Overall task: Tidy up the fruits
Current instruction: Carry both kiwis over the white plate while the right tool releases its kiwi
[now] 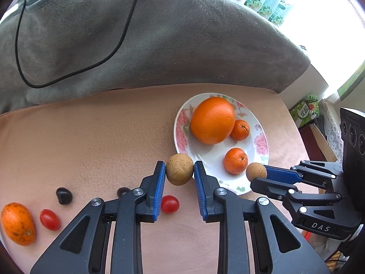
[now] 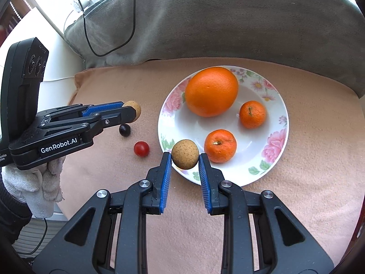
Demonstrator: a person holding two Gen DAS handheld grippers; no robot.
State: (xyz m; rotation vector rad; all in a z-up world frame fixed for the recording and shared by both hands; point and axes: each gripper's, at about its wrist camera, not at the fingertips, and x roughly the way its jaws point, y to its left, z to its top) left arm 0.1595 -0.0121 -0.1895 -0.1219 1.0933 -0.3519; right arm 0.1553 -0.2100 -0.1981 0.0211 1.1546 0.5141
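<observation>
Biggest thing is the floral plate (image 2: 277, 150) on the peach cushion (image 2: 296, 205), with a big orange (image 2: 211, 91) and two mandarins on it. The left gripper (image 1: 179, 170) has its fingers pinching a brown longan (image 1: 179, 169) just beside the rim. The right gripper (image 2: 184, 157) pinches another longan (image 2: 184, 154) over the rim.

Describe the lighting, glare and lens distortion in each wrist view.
Left wrist view: the window at upper right is blown out to white; the plate and large orange are evenly lit and sharp; fisheye bends the grey blanket into an arc. Right wrist view: softer light, glare only at upper left, a dark vignette in the corners, and the plate rim is crisp.
</observation>
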